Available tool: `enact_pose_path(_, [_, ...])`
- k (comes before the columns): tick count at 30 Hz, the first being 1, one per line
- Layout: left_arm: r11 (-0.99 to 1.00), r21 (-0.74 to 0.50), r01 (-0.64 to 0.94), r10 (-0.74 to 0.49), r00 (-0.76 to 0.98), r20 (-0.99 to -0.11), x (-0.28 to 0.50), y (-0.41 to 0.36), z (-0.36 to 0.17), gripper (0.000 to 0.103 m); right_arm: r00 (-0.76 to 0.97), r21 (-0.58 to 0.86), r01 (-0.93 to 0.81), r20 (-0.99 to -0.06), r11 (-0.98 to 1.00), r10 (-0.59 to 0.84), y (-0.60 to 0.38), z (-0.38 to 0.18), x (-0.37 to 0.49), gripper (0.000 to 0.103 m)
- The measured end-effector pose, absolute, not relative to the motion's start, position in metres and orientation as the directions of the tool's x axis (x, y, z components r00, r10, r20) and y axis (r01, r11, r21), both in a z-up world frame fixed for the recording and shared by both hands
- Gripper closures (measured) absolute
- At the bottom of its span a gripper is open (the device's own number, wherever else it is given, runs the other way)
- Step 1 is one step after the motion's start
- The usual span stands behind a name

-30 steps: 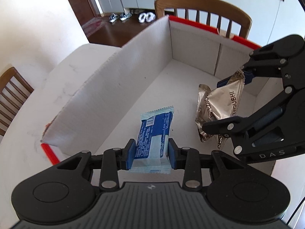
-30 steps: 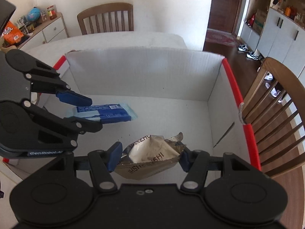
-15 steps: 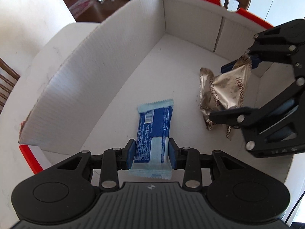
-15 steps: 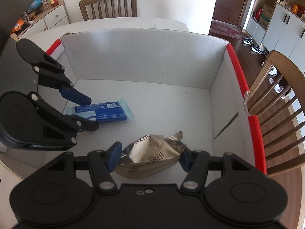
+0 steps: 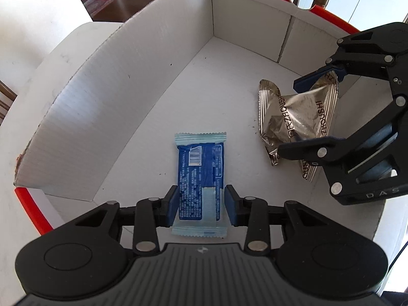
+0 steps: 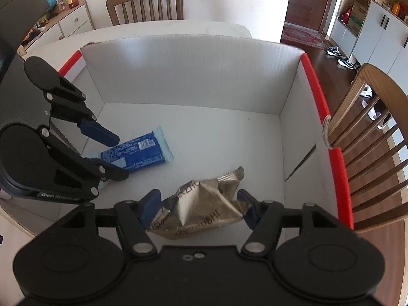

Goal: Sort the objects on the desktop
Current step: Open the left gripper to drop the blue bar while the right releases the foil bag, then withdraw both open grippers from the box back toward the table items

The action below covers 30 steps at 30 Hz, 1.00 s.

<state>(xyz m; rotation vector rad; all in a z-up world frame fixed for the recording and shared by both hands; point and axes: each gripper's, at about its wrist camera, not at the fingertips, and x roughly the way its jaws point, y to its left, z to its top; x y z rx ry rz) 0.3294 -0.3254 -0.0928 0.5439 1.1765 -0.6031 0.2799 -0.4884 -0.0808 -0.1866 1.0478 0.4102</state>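
A blue snack packet (image 5: 200, 163) (image 6: 137, 153) lies flat on the floor of a white cardboard box (image 5: 114, 117) (image 6: 191, 76) with a red rim. My left gripper (image 5: 200, 199) (image 6: 121, 156) straddles the packet's near end; a thin gap shows at the right pad, so it is open. A crumpled silver foil packet (image 5: 301, 112) (image 6: 204, 209) rests on the box floor to the right. My right gripper (image 6: 199, 201) (image 5: 288, 117) straddles it and its jaws are opening, the packet still between them.
The box stands on a white table (image 5: 51, 58). Wooden chairs stand at the table's far side (image 6: 145, 5) and close beside the box's red edge (image 6: 369, 127). A white cabinet (image 6: 74, 23) with jars is at the back left.
My left gripper tipped further down into the box and the blue packet now lies flat on the floor. The right jaws have spread wider around the silver packet.
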Motion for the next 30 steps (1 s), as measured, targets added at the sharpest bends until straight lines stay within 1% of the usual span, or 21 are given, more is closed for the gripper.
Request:
enact_pose_path(9, [0.754,0.040,0.655,-0.206,0.294,-0.933,0.320,-0.305,-0.071,0.066,0.462,0.067,-0.406,-0.845,0.912,0.268,-0.496,-0.061,0.272,0.037])
enact_pose_path(10, [0.758,0.036,0.651,-0.212,0.298,-0.931,0.322,-0.318,-0.068,0.066,0.465,0.073,-0.408,-0.841,0.910,0.276,-0.495,-0.058,0.270,0.037])
enact_pose_path(14, [0.776,0.014,0.631,-0.243,0.319,-0.916,0.318,-0.317,-0.061,0.066,0.479,0.085,-0.414,-0.827,0.907,0.296,-0.497,-0.045,0.263,0.035])
enact_pose_path(15, [0.781,0.011,0.624,-0.247,0.325,-0.913,0.314,-0.317,-0.061,0.064,0.481,0.086,-0.412,-0.825,0.907,0.297,-0.498,-0.043,0.261,0.034])
enact_pose_path(18, [0.790,0.005,0.613,-0.266,0.350,-0.898,0.304,-0.310,-0.051,0.053,0.485,0.097,-0.413,-0.819,0.906,0.309,-0.500,-0.037,0.255,0.029])
enact_pose_path(21, [0.798,-0.013,0.602,-0.294,0.370,-0.881,0.297,-0.306,-0.042,0.050,0.494,0.102,-0.414,-0.810,0.905,0.317,-0.500,-0.030,0.247,0.029])
enact_pose_path(24, [0.806,-0.029,0.592,-0.319,0.392,-0.863,0.287,-0.301,-0.033,0.050,0.512,0.092,-0.420,-0.797,0.903,0.319,-0.497,-0.022,0.239,0.029])
enact_pose_path(26, [0.813,-0.026,0.582,-0.321,0.410,-0.854,0.280,-0.297,-0.027,0.044,0.524,0.087,-0.429,-0.787,0.899,0.326,-0.494,-0.016,0.233,0.029])
enact_pose_path(27, [0.814,-0.027,0.580,-0.324,0.416,-0.850,0.277,-0.296,-0.024,0.039,0.529,0.083,-0.431,-0.783,0.899,0.326,-0.493,-0.013,0.231,0.029])
enact_pose_path(28, [0.816,-0.031,0.578,-0.331,0.421,-0.845,0.273,-0.293,-0.022,0.037,0.536,0.080,-0.430,-0.779,0.899,0.326,-0.493,-0.011,0.228,0.028])
enact_pose_path(30, [0.820,-0.043,0.571,-0.341,0.426,-0.838,0.267,-0.289,-0.017,0.035,0.540,0.087,-0.432,-0.772,0.898,0.335,-0.493,-0.006,0.224,0.026])
